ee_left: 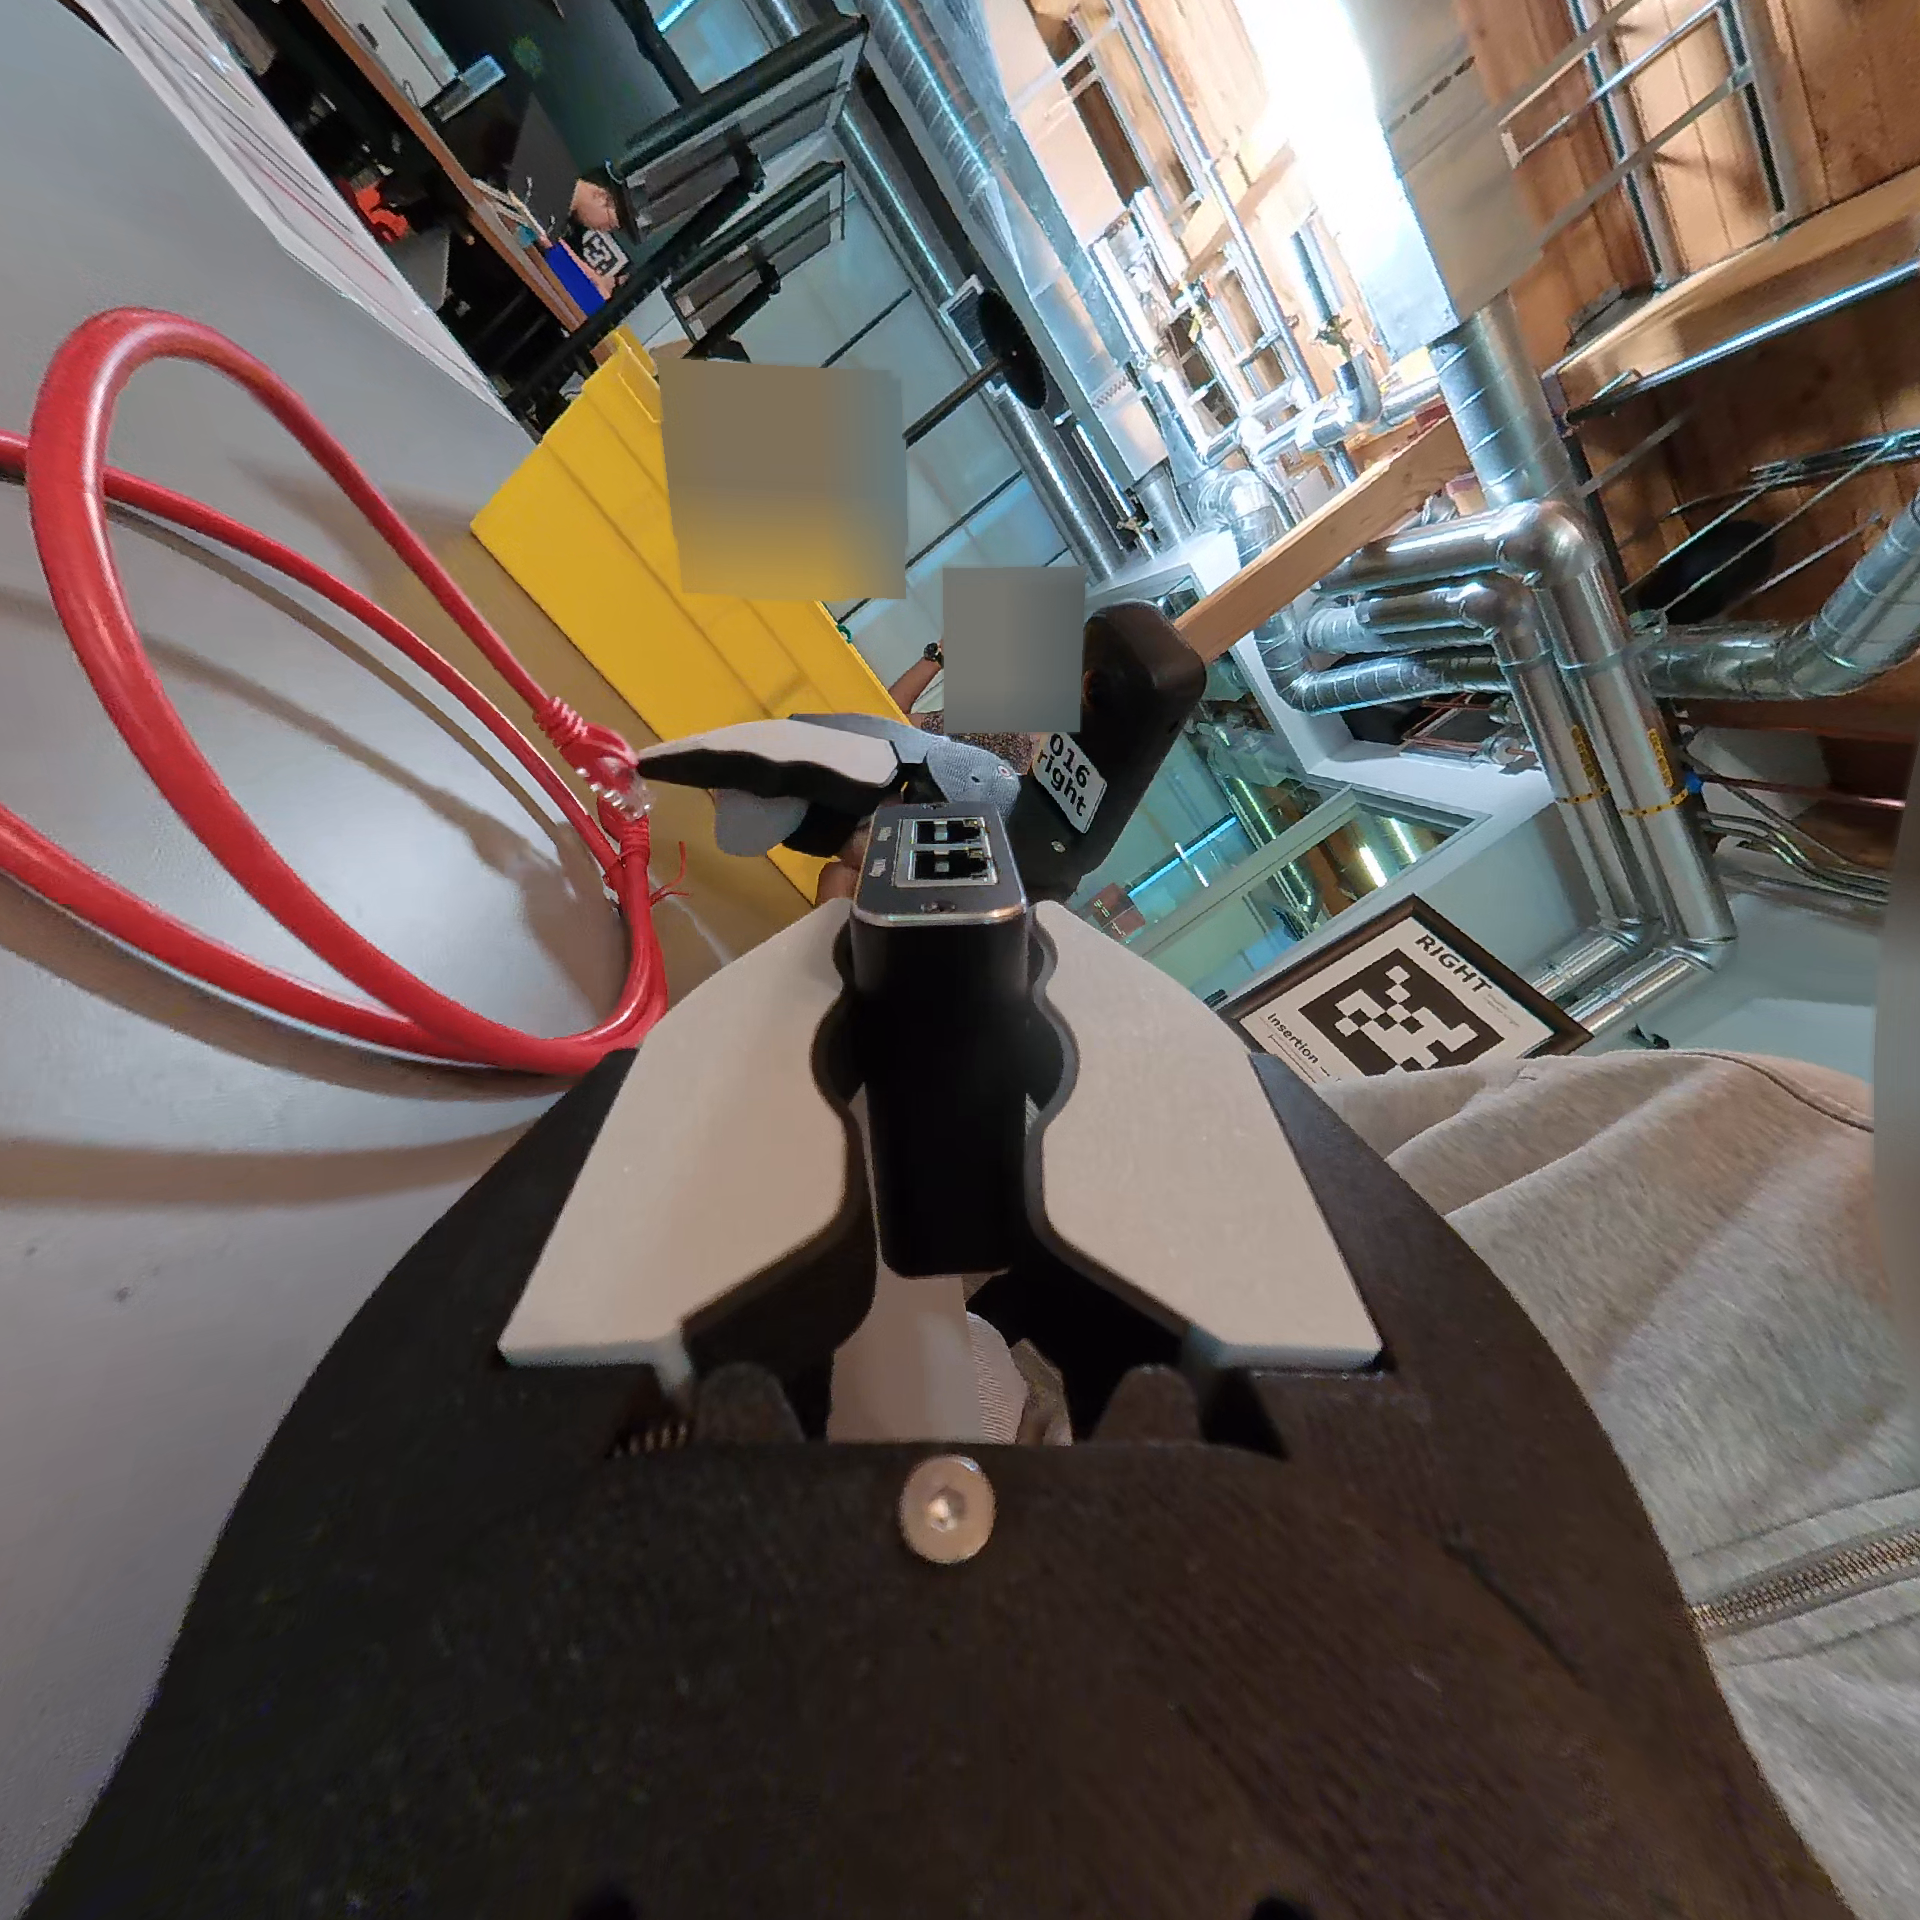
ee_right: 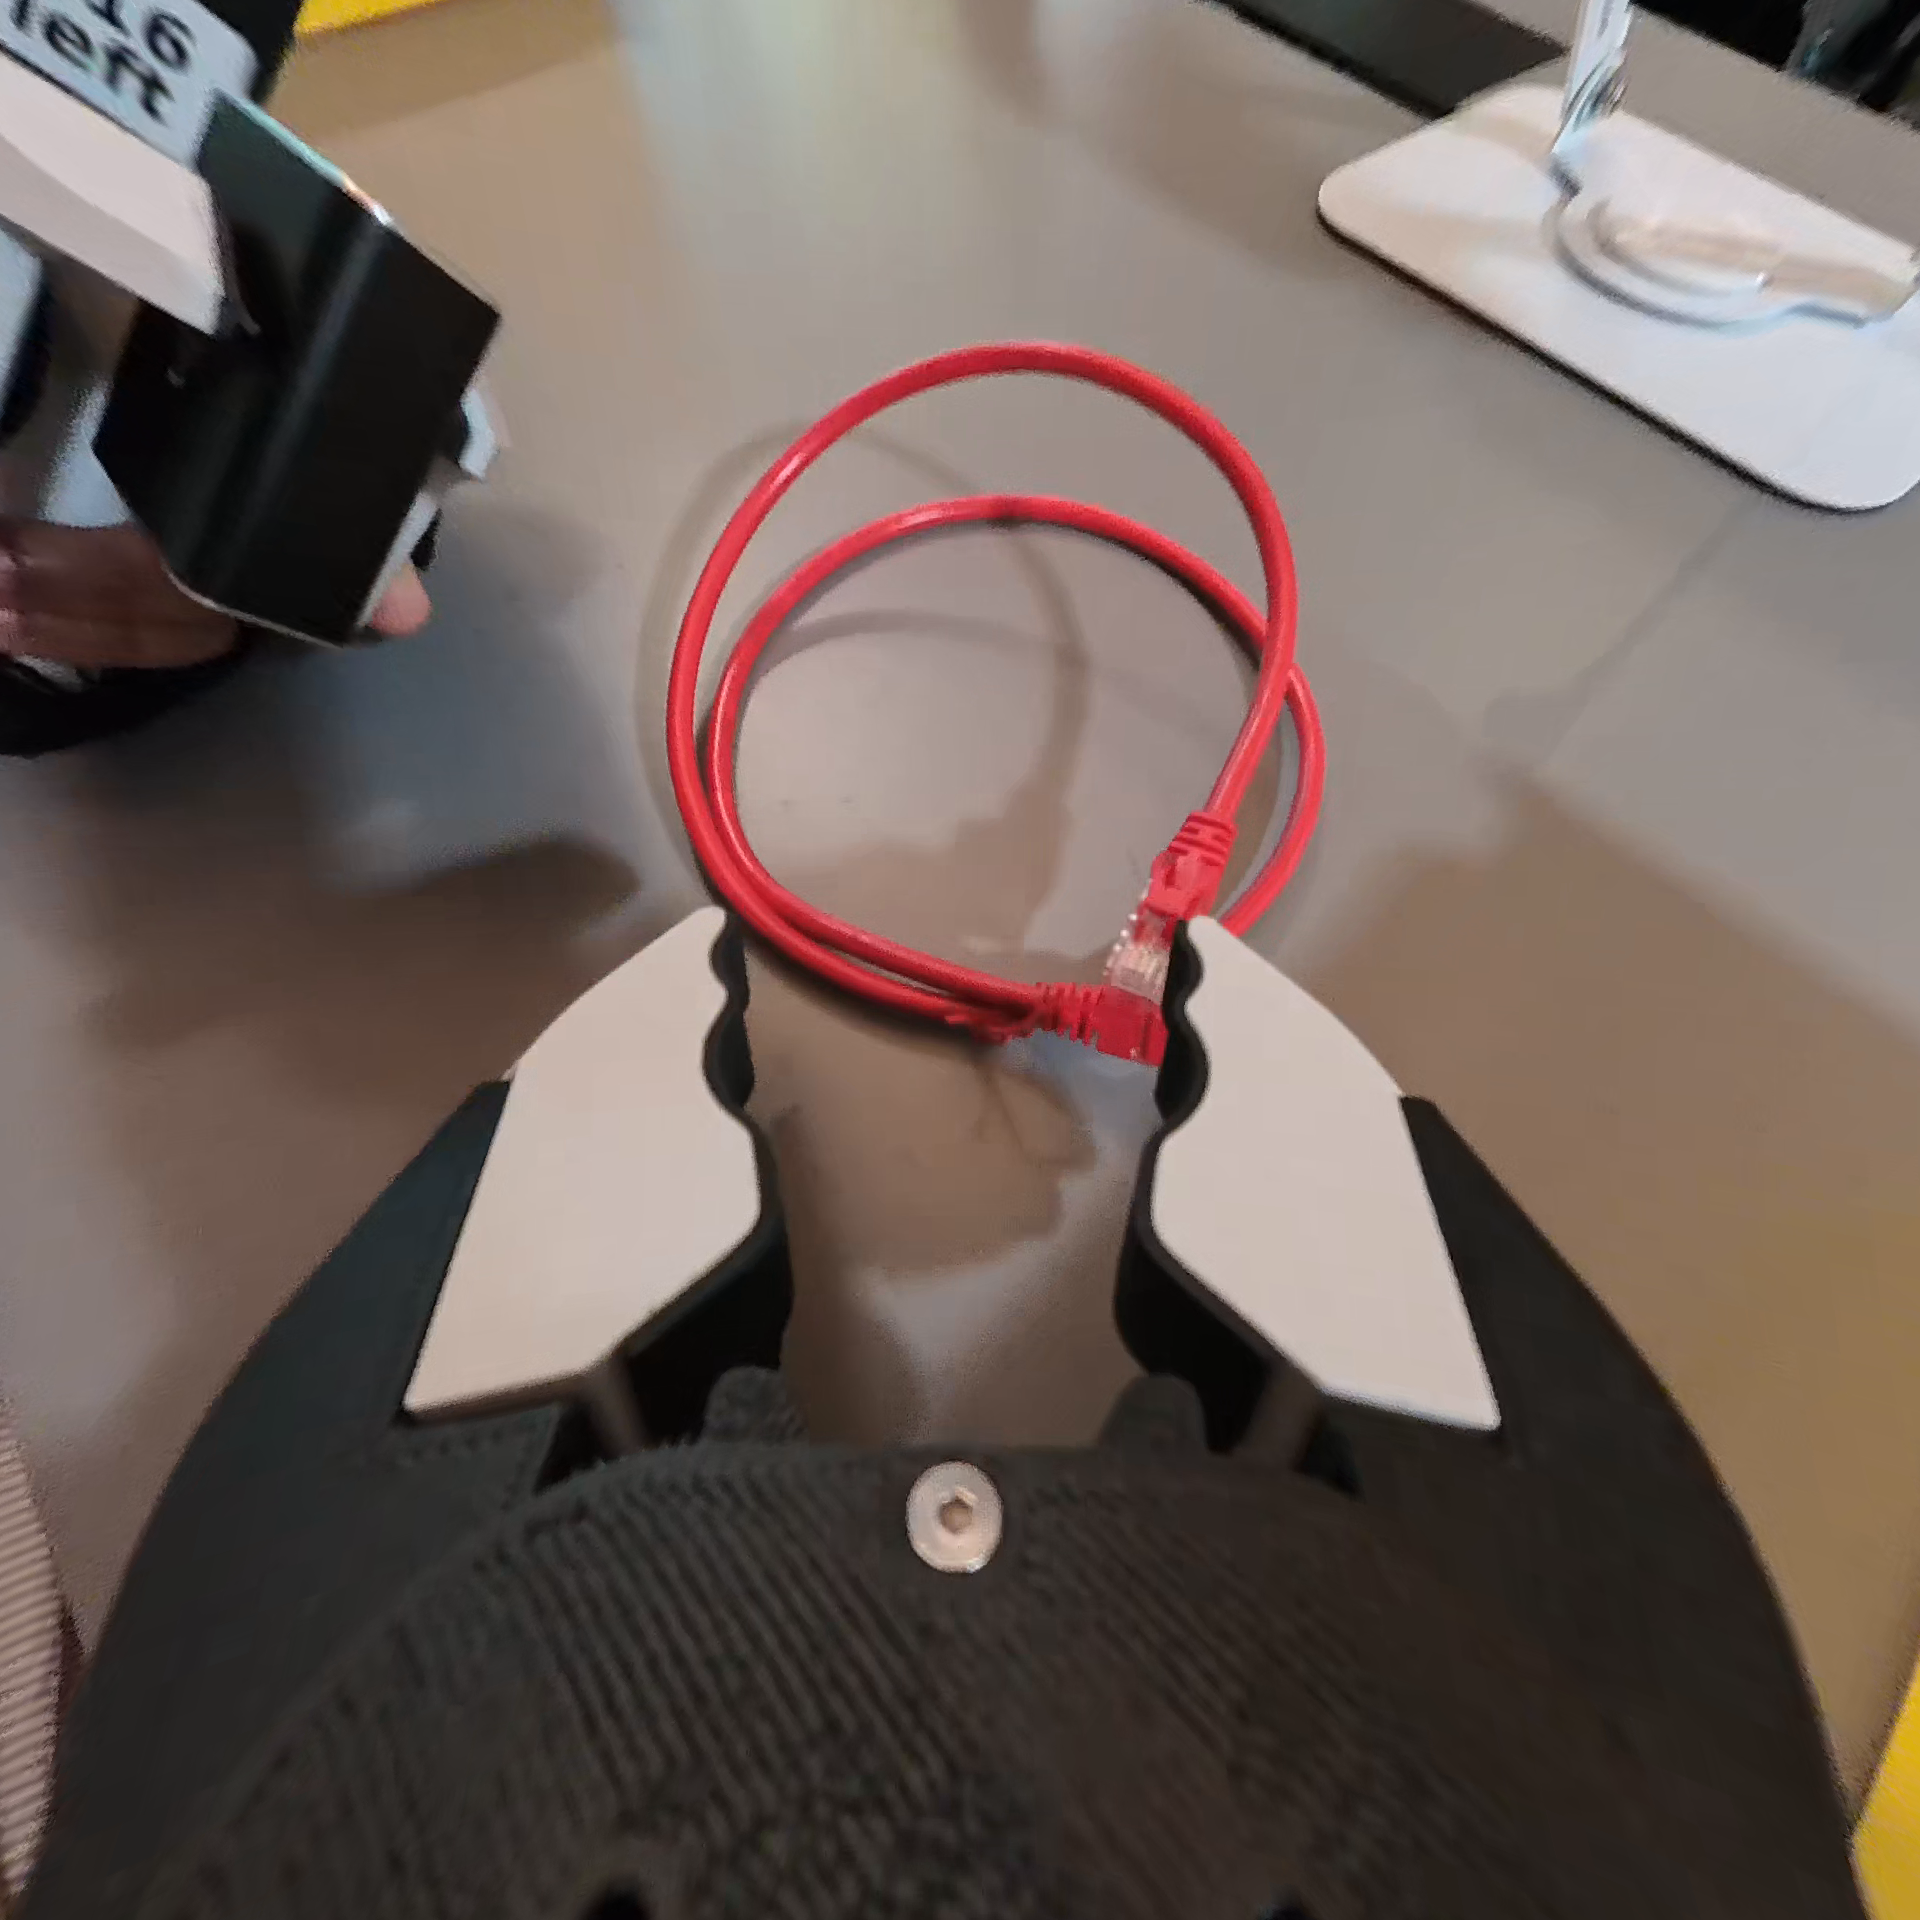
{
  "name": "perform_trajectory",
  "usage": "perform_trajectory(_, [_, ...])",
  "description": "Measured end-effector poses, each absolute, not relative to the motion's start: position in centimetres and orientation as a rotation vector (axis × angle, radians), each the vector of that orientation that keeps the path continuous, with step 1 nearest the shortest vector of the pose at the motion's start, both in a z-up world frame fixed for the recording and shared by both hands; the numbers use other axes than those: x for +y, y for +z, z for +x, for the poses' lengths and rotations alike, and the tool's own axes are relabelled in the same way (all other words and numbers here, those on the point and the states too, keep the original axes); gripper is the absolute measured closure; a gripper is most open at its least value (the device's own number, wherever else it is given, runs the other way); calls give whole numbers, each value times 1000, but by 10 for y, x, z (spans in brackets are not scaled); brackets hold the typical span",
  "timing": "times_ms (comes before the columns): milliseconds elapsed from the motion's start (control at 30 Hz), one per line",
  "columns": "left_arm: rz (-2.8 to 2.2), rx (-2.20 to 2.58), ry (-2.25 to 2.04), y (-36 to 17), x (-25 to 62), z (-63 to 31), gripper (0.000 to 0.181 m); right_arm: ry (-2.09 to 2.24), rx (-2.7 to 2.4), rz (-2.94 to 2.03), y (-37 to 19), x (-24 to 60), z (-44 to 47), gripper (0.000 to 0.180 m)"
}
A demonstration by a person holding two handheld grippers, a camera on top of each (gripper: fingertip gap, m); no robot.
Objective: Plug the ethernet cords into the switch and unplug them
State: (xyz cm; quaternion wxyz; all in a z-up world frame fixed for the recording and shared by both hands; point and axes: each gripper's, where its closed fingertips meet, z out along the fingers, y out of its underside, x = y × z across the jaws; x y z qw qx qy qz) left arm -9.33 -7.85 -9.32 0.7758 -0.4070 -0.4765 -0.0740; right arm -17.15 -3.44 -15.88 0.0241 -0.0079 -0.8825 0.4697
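Note:
My left gripper point(ee_left: 940, 925) is shut on a black switch point(ee_left: 940, 1091) and holds it above the table, its two empty ports point(ee_left: 943, 850) facing forward. A red ethernet cord point(ee_left: 312, 623) lies coiled on the grey table point(ee_left: 208, 1195), unplugged. In the right wrist view the cord point(ee_right: 997, 582) lies in loops, and its two plugs point(ee_right: 1143, 956) rest just inside my right finger point(ee_right: 1278, 1122). My right gripper point(ee_right: 956, 977) is open and empty, its jaws astride the coil's near end. It also shows in the left wrist view point(ee_left: 707, 800), beside the plugs point(ee_left: 623, 795). The left gripper with the switch point(ee_right: 291, 416) shows at upper left.
A yellow bin point(ee_left: 623, 582) stands past the table's far edge. A white monitor stand base point(ee_right: 1621, 312) sits on the table beyond the cord, at the right. A framed marker card point(ee_left: 1403, 1008) and a person's grey garment point(ee_left: 1558, 1403) are at my right.

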Motion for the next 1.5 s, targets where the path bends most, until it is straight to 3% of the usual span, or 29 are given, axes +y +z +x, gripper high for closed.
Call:
perform_trajectory(300, [-877,-1031,-170,-93,-79,-93,156,1283,-2771,39,-176,-32,-168,99])
perform_trajectory(733, [-854,-1029,-178,-92,-81,-94,156,1284,-2813,-67,-177,-24,-167,111])
perform_trajectory(1000, [-833,-1026,-186,-91,-84,-94,156,1627,-2986,-113,-149,-23,-129,128])
perform_trajectory(1133, [-826,-1023,-192,-90,-84,-94,155,1740,-2809,-77,-129,-24,-143,121])
perform_trajectory(1500, [-816,-1022,-207,-90,-85,-94,155,1607,-2729,133,-140,-29,-144,105])
